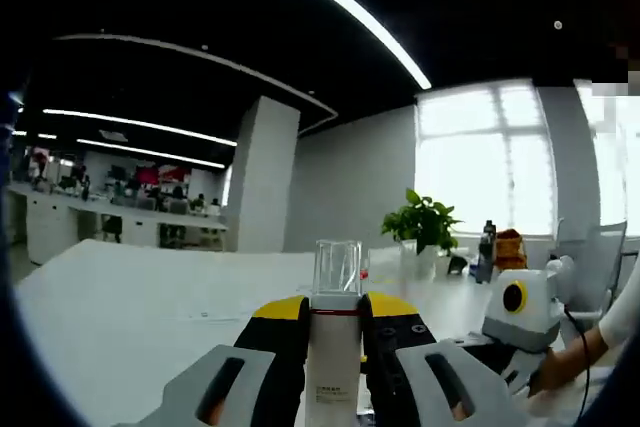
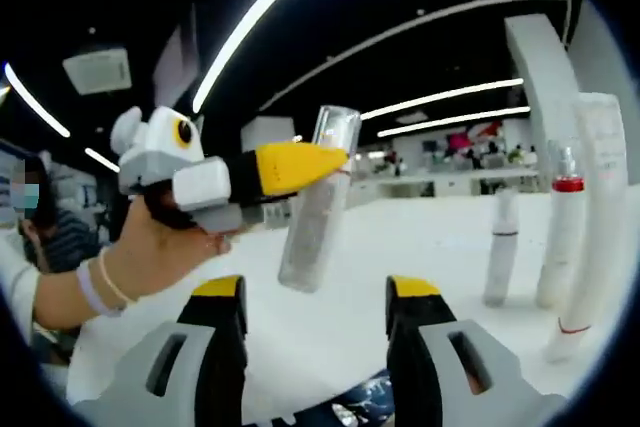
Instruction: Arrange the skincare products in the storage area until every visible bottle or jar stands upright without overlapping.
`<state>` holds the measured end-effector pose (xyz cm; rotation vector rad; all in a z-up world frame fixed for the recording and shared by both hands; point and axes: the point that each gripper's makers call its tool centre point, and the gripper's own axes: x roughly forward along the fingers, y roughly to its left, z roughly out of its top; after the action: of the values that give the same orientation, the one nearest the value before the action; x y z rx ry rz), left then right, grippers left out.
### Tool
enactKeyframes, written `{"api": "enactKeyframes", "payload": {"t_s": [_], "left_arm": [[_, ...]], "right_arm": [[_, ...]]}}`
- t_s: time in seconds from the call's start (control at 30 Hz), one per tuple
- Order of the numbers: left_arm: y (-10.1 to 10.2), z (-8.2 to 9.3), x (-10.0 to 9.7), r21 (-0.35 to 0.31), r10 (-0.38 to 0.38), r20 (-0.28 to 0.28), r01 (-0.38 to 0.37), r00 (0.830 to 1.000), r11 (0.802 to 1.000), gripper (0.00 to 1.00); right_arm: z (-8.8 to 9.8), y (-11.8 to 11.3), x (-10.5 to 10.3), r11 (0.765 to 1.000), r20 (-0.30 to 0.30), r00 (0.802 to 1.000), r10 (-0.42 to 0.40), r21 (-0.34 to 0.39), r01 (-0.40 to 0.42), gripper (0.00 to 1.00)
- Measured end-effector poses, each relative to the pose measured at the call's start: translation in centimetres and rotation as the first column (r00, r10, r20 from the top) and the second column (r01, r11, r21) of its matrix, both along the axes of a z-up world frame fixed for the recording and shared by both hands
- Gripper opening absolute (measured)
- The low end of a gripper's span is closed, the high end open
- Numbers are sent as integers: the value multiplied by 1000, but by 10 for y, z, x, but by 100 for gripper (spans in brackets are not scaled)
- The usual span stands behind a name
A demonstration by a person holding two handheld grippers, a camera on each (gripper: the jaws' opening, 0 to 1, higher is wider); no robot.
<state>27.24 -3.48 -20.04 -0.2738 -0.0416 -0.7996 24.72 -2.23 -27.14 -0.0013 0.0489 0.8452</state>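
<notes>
My left gripper (image 1: 335,315) is shut on a white bottle (image 1: 334,357) with a clear square cap, held up above the white table (image 1: 130,317). In the right gripper view the same bottle (image 2: 315,207) hangs tilted in the left gripper (image 2: 318,169), which a hand holds at the left. My right gripper (image 2: 316,292) is open below that bottle, with nothing between its jaws. At the right stand a short white bottle (image 2: 500,247), a bottle with a red band (image 2: 562,232) and a tall white tube (image 2: 603,217), all upright and apart.
A potted plant (image 1: 422,222), a dark bottle (image 1: 487,249) and an orange thing (image 1: 510,247) sit at the table's far side by the window. The right gripper's grey body (image 1: 520,312) and a hand are at the right. A person sits at the left (image 2: 45,237).
</notes>
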Motion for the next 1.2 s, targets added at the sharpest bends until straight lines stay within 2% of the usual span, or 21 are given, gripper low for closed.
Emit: {"api": "enactKeyframes", "payload": {"t_s": [0.23, 0.33, 0.43, 0.5, 0.7, 0.73, 0.8, 0.83, 0.93, 0.97, 1.0, 1.13, 1.2], "left_arm": [[-17, -16, -6, -11, -21, 36, 21, 999, 1000, 21], [-21, -23, -9, 2, -57, 19, 57, 998, 998, 21], [-18, -26, -14, 25, -59, 28, 59, 998, 998, 21], [-15, -27, -15, 33, -60, 24, 59, 998, 998, 21], [-14, -31, -18, 53, -44, 11, 43, 999, 998, 21], [-16, -38, -20, 95, -43, -7, 43, 999, 995, 21], [-16, -43, -20, 128, -29, -12, 30, 999, 991, 21], [-19, -46, -21, 159, -32, -8, 33, 999, 987, 21], [-24, -49, -25, 164, -64, -33, 69, 997, 984, 21], [-28, -53, -27, 181, -98, -42, 104, 994, 978, 21], [-27, -53, -27, 182, -92, -49, 99, 995, 978, 22], [-24, -48, -28, 185, -93, -3, 92, 996, 978, 24], [-21, -43, -28, 164, -83, 18, 79, 996, 983, 33]], "right_arm": [[2, -8, 7, 999, 5, 999, -47, 17, 47, 49], [1, -17, 15, 995, 12, 995, -96, -3, 96, 36], [0, -20, 17, 994, 11, 994, -105, -3, 105, 29], [-4, -25, 20, 991, 21, 991, -130, -37, 131, 23], [-4, -22, 20, 992, 41, 993, -114, -53, 116, 26], [-3, -21, 19, 992, 46, 993, -113, -49, 115, 29], [1, -17, 17, 994, 74, 993, -95, -43, 99, 34], [4, -15, 14, 995, 89, 992, -92, -38, 96, 33], [4, -13, 13, 990, 133, 987, -94, -87, 106, 23], [2, -17, 15, 985, 152, 982, -113, -115, 131, 22], [0, -14, 14, 985, 147, 982, -115, -111, 132, 22], [1, -15, 18, 984, 144, 981, -127, -103, 142, 21], [1, -18, 22, 984, 143, 980, -136, -95, 151, 21]]}}
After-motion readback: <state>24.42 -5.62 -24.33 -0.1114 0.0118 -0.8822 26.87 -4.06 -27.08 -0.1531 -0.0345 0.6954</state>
